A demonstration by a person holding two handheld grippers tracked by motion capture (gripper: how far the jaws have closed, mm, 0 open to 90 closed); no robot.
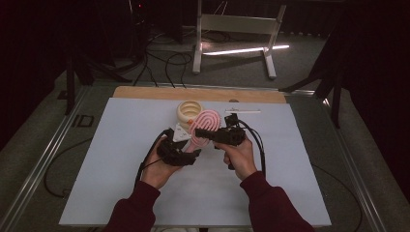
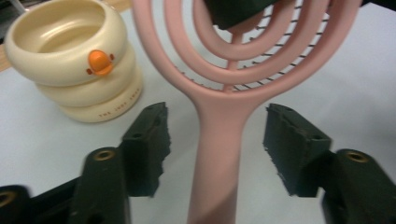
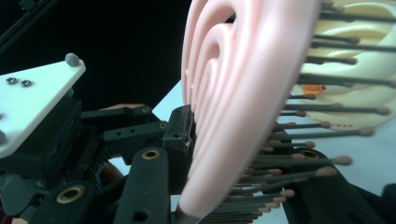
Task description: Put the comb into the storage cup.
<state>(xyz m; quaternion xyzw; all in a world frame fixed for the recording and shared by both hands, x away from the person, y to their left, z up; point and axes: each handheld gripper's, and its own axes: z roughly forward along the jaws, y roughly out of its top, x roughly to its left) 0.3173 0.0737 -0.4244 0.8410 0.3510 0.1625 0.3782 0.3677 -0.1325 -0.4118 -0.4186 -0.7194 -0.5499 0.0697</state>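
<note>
Above the middle of the white surface point(image 1: 121, 159), a pink hairbrush point(image 1: 204, 126) is hanging in the air between the two hands, its round looped head pointing toward twelve o'clock in the high view and its handle running down toward seven o'clock. Its long axis is lying almost straight along the line of the left tongs point(image 1: 186, 155), as the left gripper view makes plain: the handle point(image 2: 218, 158) is passing up between the two black pads, which are standing apart on either side of it with a clear gap to each, so the left tongs are partly open and pressing on nothing. The right tongs point(image 1: 205, 134) are coming in from three o'clock and are clamped shut across the brush's head; in the right gripper view a black pad point(image 3: 182, 135) is pressing flat against the pink back while the dark bristles point(image 3: 299, 154) are sticking out on the other side. I judge that the right hand is carrying the brush alone.

Both forearms, in dark red sleeves, are rising from the bottom edge, and the hands are meeting close together. A cream ringed pot with an orange duck bill point(image 1: 189, 112) is standing on the surface just past the brush's head, at about eleven o'clock from it.
</note>
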